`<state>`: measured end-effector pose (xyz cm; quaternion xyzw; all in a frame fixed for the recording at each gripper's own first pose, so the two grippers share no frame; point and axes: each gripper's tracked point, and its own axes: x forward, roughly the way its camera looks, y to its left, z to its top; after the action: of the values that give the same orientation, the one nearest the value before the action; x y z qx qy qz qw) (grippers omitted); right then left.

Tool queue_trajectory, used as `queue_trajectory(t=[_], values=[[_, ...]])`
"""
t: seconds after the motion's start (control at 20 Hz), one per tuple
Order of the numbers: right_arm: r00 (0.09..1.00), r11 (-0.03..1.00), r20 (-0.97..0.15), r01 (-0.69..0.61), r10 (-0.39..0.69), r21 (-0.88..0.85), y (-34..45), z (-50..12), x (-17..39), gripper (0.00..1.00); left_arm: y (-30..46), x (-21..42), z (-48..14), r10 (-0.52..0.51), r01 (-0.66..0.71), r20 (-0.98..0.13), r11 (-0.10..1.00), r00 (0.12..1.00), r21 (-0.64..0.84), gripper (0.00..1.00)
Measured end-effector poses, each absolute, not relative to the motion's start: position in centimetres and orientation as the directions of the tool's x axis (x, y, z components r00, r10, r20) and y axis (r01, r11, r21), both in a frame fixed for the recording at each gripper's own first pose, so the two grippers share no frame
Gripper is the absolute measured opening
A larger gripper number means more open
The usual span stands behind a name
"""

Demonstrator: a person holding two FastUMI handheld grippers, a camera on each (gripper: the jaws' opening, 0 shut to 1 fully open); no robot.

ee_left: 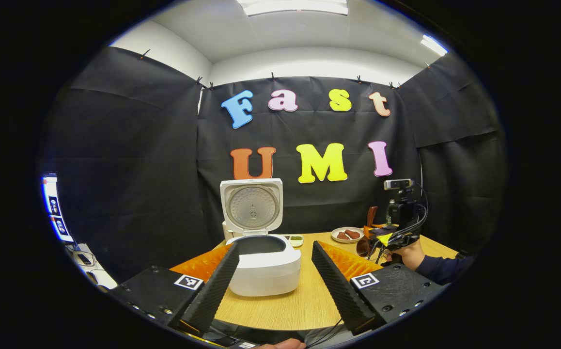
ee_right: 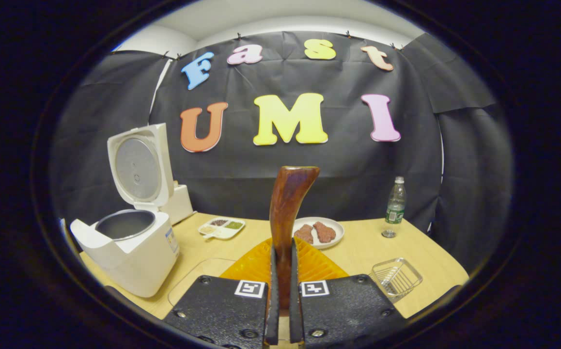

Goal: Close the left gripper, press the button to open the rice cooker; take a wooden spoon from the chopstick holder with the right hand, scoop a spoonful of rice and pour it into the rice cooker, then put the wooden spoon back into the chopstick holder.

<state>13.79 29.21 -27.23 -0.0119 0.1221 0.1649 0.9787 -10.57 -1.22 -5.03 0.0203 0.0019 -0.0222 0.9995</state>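
Cooker (ee_right: pixel 130 252) at table's (ee_right: pixel 358 254) left, lid up; plate (ee_right: pixel 319 232) centre-back; bottle (ee_right: pixel 395 207) right-back; wire basket (ee_right: pixel 397 276) right-front.

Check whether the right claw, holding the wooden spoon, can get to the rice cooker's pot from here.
Probably yes: the rice cooker stands with its lid up, and the right claw, shut on the wooden spoon, has bare table between.

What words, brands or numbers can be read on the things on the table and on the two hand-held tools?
Nothing here reads clearly.
Water bottle label: too small to read.
Rice cooker side sticker: blurred, unreadable.
Left gripper and right gripper: square black-and-white marker patterns, no words.
Wooden spoon: no text.
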Motion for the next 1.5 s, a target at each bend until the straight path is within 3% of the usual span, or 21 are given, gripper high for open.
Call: queue_trajectory(t=[0.15,0.45,0.75,1.05,1.5], values=[[0.927,0.964,-0.289,-0.262,0.238,-0.046,28.7,-30.8,15.2,0.14,-1.5,-10.4,-5.5,-0.064,0.064,-0.012,0.997,0.998,0.042,0.95],[0.838,0.925,-0.395,-0.366,0.376,0.103,32.8,-33.4,12.7,0.14,-1.4,-10.0,-6.7,-0.076,0.077,-0.038,0.997,0.996,0.020,0.95],[0.783,0.886,-0.415,-0.409,0.463,0.217,35.4,-33.6,11.1,0.14,-1.6,-10.0,-7.4,-0.081,0.083,-0.055,0.996,0.995,0.037,0.95],[0.674,0.780,-0.415,-0.427,0.612,0.458,37.1,-33.5,9.9,0.14,-2.1,-9.3,-8.5,-0.084,0.092,-0.080,0.992,0.993,0.092,0.95],[0.689,0.650,-0.359,-0.214,0.629,0.729,32.9,-31.5,12.2,0.14,-1.4,-10.0,-8.5,-0.064,0.069,-0.068,0.995,0.996,0.067,0.95]])
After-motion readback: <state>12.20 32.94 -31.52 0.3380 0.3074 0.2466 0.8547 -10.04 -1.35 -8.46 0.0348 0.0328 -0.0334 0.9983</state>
